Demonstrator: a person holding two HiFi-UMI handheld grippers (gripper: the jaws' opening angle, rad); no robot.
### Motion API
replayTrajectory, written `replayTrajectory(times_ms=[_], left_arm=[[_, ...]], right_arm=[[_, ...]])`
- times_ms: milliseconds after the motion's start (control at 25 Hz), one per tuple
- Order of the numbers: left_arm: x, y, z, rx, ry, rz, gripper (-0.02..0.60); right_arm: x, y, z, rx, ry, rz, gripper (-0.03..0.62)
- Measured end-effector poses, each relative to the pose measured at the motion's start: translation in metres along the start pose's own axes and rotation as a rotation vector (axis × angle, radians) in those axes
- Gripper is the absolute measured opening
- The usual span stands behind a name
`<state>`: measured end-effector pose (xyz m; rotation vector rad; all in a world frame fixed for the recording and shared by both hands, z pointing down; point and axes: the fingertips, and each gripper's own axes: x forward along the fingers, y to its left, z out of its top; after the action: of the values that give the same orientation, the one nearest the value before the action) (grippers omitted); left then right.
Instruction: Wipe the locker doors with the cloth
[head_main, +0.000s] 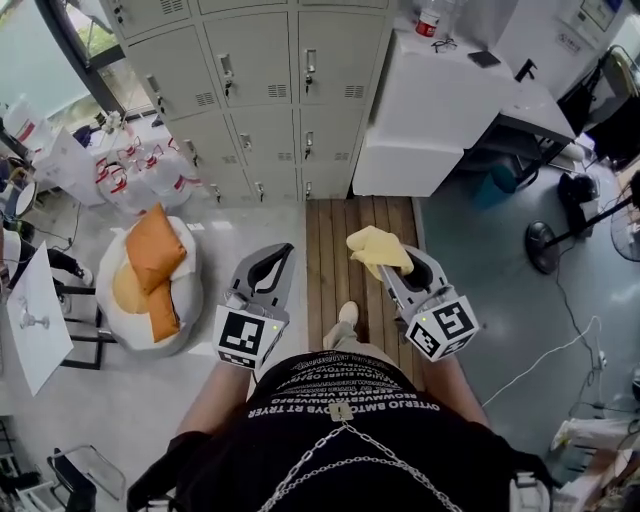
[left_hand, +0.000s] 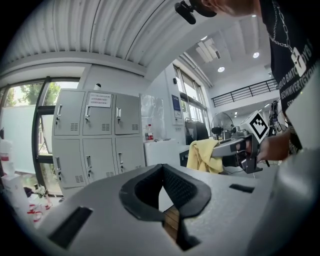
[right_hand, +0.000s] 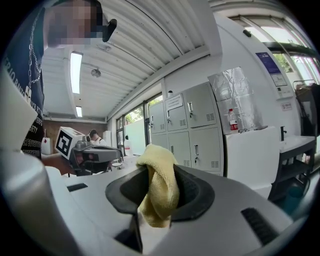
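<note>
The grey locker doors (head_main: 255, 70) stand in rows ahead of me, a few steps away and all closed; they also show as lockers (left_hand: 95, 145) and lockers (right_hand: 192, 132). My right gripper (head_main: 392, 262) is shut on a yellow cloth (head_main: 378, 248), which bunches out above the jaws and hangs below them as the cloth (right_hand: 159, 185). The cloth (left_hand: 202, 155) shows from the side too. My left gripper (head_main: 275, 262) is held level beside it, jaws shut with nothing between them. Both grippers hover over the wooden slat platform (head_main: 350, 250).
A white cabinet (head_main: 430, 100) with a bottle on top stands right of the lockers. A white beanbag (head_main: 185, 300) with orange cushions lies at the left, with water jugs (head_main: 140, 175) behind it. A floor fan (head_main: 545, 245) and cables are at the right.
</note>
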<state>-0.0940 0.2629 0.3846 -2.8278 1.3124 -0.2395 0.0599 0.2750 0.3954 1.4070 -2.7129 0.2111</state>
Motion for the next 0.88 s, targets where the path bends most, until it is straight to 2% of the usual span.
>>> replayTrajectory(times_ms=[160,320,400,880], left_arm=[[0.022,0.005,0.003,0.002,-0.003,-0.024,0.006],[0.035,0.016,0.022,0.012,-0.1,-0.005,0.005],[0.044,0.018,0.027,0.014,-0.122,-0.004,0.005],[0.108,0.023,0.012,-0.013,-0.045,-0.027,0.005]], right_arm=[[0.014,-0.018,0.002,0.009,0.002,-0.006,0.112],[0.028,-0.035,0.003,0.013,0.004,-0.005,0.112],[0.033,-0.044,0.001,0.015,0.009,-0.003,0.112],[0.06,-0.099,-0.002,0.034,0.026,0.015,0.112]])
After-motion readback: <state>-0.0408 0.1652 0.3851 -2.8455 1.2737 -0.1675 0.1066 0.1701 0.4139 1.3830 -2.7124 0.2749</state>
